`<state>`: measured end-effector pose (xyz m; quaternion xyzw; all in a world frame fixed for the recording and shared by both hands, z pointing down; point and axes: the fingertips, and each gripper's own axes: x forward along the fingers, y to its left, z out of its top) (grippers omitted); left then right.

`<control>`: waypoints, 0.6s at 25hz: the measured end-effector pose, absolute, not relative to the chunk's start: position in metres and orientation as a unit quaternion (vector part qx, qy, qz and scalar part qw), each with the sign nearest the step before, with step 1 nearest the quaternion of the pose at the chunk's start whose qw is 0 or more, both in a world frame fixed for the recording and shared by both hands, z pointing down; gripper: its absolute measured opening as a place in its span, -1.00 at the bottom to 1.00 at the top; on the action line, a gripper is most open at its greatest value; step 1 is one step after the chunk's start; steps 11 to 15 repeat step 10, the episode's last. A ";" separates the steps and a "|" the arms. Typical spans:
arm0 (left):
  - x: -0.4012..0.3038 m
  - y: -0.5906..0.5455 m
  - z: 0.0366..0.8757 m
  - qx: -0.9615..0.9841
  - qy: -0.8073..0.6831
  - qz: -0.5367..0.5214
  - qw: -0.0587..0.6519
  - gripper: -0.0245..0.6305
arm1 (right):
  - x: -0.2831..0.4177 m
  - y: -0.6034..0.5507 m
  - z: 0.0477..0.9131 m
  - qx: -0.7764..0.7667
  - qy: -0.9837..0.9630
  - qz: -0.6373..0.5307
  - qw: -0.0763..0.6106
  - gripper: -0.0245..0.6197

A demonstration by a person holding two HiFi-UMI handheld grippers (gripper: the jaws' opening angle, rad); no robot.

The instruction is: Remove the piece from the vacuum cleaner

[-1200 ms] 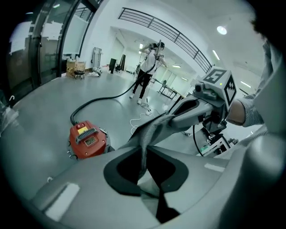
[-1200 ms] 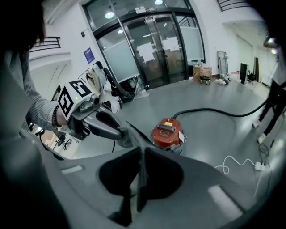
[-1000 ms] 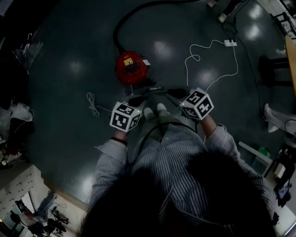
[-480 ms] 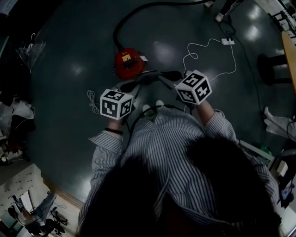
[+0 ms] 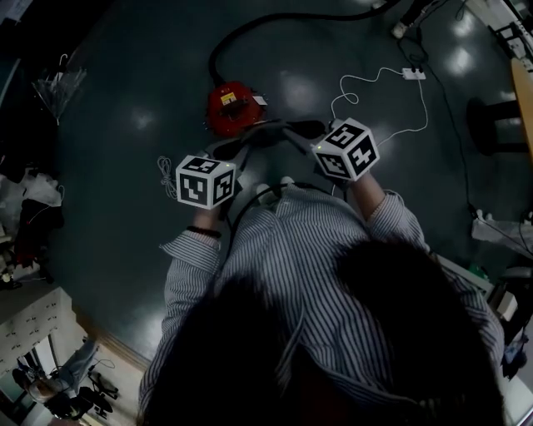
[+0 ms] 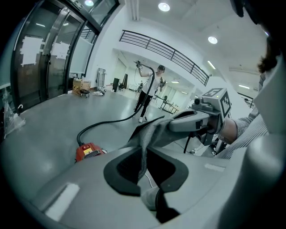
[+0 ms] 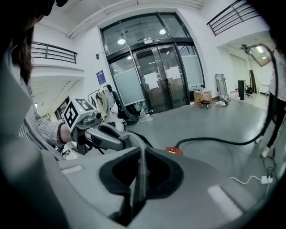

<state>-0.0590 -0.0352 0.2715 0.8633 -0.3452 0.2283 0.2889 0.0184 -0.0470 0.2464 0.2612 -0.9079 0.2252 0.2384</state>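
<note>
A red vacuum cleaner (image 5: 231, 106) sits on the dark floor, its black hose (image 5: 250, 25) curving away behind it. In front of it, a dark grey cloth piece (image 5: 275, 131) hangs above the floor, stretched between my two grippers. My left gripper (image 6: 143, 166) is shut on one end of the cloth piece (image 6: 149, 133). My right gripper (image 7: 140, 179) is shut on the other end of the cloth piece (image 7: 141, 167). Each gripper view shows the other gripper: the right gripper (image 6: 190, 124) and the left gripper (image 7: 107, 136). The vacuum cleaner (image 6: 89, 152) lies lower left there.
A white cable with a plug block (image 5: 379, 83) lies on the floor to the right, and a coiled white cord (image 5: 166, 185) to the left. Furniture and clutter line the right and left edges. Glass doors (image 7: 152, 76) stand far off. Another person (image 6: 146, 91) stands in the hall.
Both grippers have moved up in the head view with the cloth piece between them, closer to the vacuum cleaner in the picture and slightly further apart.
</note>
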 end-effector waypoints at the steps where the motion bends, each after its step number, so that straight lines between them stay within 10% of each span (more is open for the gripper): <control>1: -0.058 -0.035 0.272 0.863 -0.345 0.228 0.291 -0.84 | 0.019 -0.046 0.247 0.260 -0.908 0.225 0.240 -0.85; 15: -0.054 -0.032 0.277 0.860 -0.343 0.227 0.302 -0.84 | 0.024 -0.042 0.251 0.260 -0.905 0.226 0.249 -0.85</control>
